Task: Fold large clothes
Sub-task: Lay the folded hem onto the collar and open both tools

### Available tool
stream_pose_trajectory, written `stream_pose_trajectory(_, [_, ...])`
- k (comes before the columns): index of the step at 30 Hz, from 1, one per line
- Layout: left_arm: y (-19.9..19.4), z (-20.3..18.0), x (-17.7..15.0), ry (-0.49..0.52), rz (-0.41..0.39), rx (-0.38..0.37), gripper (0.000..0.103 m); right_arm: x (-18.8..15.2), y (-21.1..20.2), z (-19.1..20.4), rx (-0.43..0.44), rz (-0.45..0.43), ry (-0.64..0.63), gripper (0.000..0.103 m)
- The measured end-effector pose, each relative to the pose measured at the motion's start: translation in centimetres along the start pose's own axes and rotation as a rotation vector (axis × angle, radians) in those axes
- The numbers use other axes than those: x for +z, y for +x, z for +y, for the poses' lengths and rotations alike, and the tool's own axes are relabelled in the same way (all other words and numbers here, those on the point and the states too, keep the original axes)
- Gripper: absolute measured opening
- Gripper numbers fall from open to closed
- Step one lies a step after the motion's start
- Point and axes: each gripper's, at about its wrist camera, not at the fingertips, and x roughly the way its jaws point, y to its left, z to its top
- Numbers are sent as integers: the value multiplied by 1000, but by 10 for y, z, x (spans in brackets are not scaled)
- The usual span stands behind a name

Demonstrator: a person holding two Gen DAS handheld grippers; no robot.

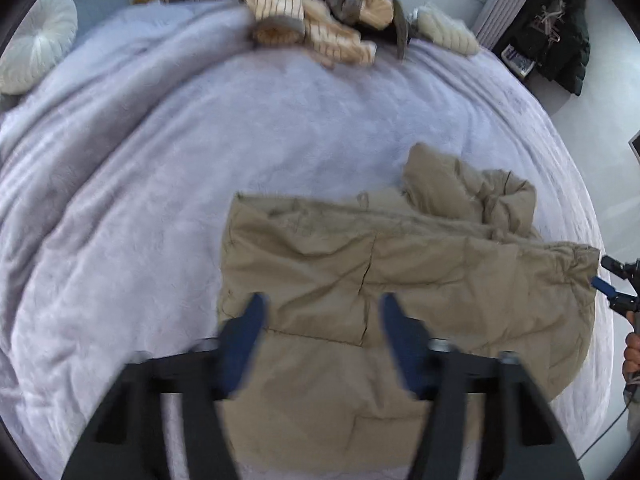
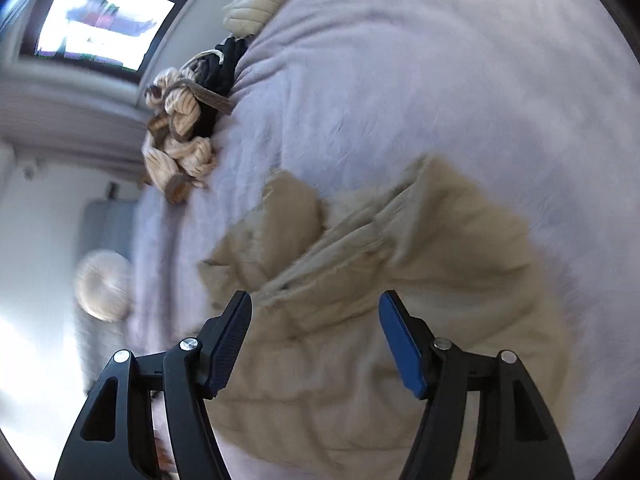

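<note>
With both my left gripper (image 1: 322, 312) and right gripper (image 2: 316, 310) hovering jaws apart and empty over the tan puffer jacket (image 1: 400, 280) at six o'clock on the lilac bedspread (image 1: 160, 160), I judge it light, springy, slippery, best pinched at hem corners.

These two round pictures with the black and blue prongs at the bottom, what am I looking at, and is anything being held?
A person holds a two-finger gripper in each hand, and each one carries a wide-angle camera looking along its fingers. One picture is from the left gripper, the other from the right gripper. Both hang over a tan padded jacket lying partly folded on a bed with a lilac blanket. A heap of striped cream clothing sits at the far edge. Both grippers are open; nothing is held.
</note>
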Motion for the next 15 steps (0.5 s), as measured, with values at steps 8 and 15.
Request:
stream_pose_trajectory(8, [45, 14, 13, -41, -17, 24, 54, 11, 14, -25, -274, 1, -184, 10])
stream_pose_trajectory(15, [96, 15, 39, -60, 8, 80, 54, 30, 63, -34, -414, 43, -255, 7])
